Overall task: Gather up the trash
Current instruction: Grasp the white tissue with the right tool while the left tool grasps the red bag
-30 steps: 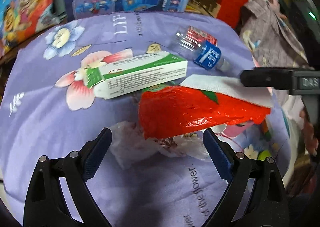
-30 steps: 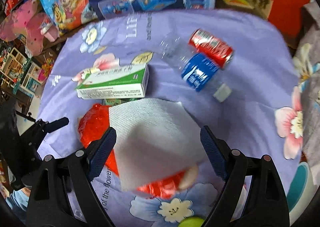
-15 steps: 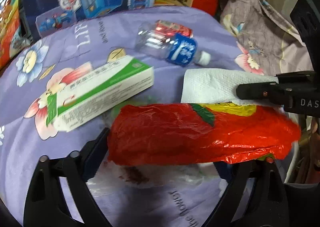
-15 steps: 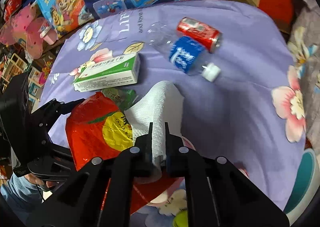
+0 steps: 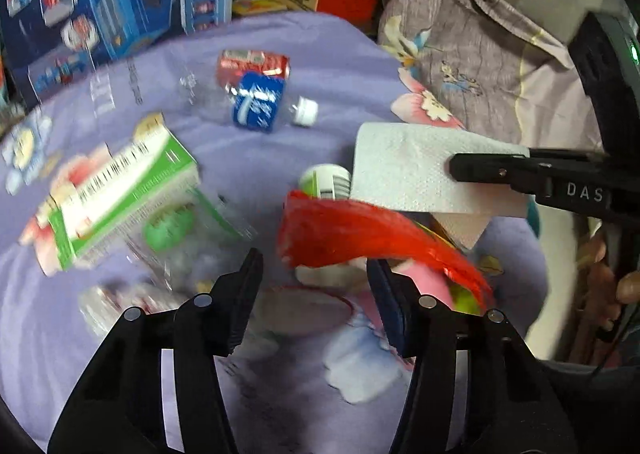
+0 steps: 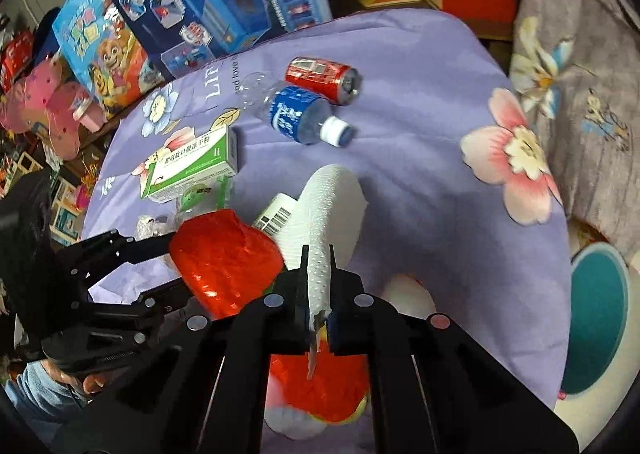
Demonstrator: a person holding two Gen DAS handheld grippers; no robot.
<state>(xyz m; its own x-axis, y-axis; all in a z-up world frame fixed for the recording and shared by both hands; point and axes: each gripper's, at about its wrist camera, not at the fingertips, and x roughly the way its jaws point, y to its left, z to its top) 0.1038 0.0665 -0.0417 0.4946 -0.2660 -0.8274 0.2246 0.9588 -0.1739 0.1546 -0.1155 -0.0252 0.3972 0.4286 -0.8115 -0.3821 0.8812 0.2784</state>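
My right gripper (image 6: pixel 318 258) is shut on a white paper towel (image 6: pixel 332 205) and holds it above the purple cloth; the towel also shows in the left wrist view (image 5: pixel 404 169). A red plastic bag (image 5: pixel 360 234) hangs between the grippers, also seen in the right wrist view (image 6: pixel 224 254). My left gripper (image 5: pixel 316 286) is open, its jaws either side of the bag's lower edge. A green and white box (image 6: pixel 192 163), a blue-label bottle (image 6: pixel 300 117) and a red can (image 6: pixel 320 77) lie on the cloth.
A flowered purple cloth (image 6: pixel 420 93) covers the table. A clear bottle with a green cap (image 5: pixel 168 230) lies by the box. Toy boxes (image 6: pixel 208 1) stand behind. A teal bin (image 6: pixel 596 318) is at the right. Grey clothing (image 5: pixel 480 53) hangs at the right.
The right gripper shut on the paper towel and lifted it. The left gripper's jaws have narrowed and it has swung right, and the red bag has lifted and shifted right, uncovering trash underneath.
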